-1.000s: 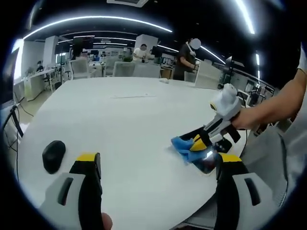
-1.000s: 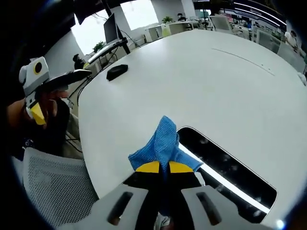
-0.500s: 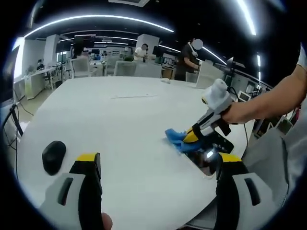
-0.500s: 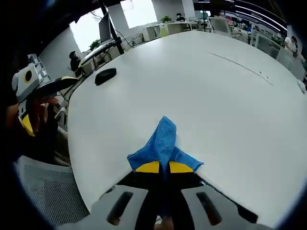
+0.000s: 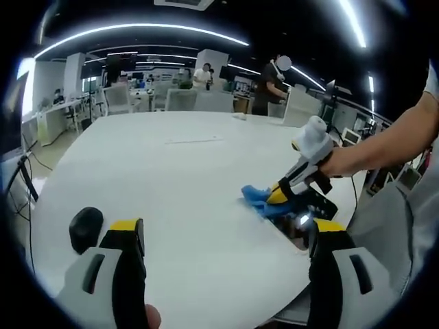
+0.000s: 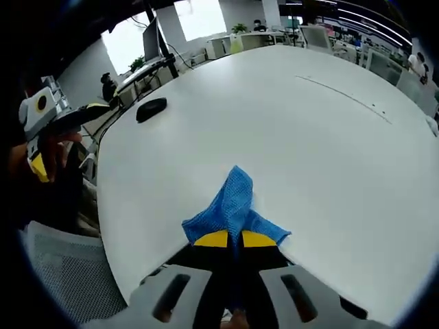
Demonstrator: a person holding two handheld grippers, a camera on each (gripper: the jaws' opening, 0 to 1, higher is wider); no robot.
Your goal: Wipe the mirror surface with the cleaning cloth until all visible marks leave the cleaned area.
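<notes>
Right gripper [image 6: 228, 239] pinches the blue cloth [image 6: 233, 205] at lower centre, on the table [image 6: 309, 137] beside the mirror [image 5: 309, 212]. Left gripper [image 5: 226, 236] is spread wide, empty.

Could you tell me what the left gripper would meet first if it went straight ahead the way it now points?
Probably only the bare white table; the left gripper is open, with the black mouse off to its left side.

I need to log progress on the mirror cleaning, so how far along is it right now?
Done: the right gripper is shut on the blue cleaning cloth. In hand: wiping at the end of the dark mirror near the table edge. The left gripper hangs open, idle. Left: whether marks remain can't be judged; the glass is mostly hidden.
</notes>
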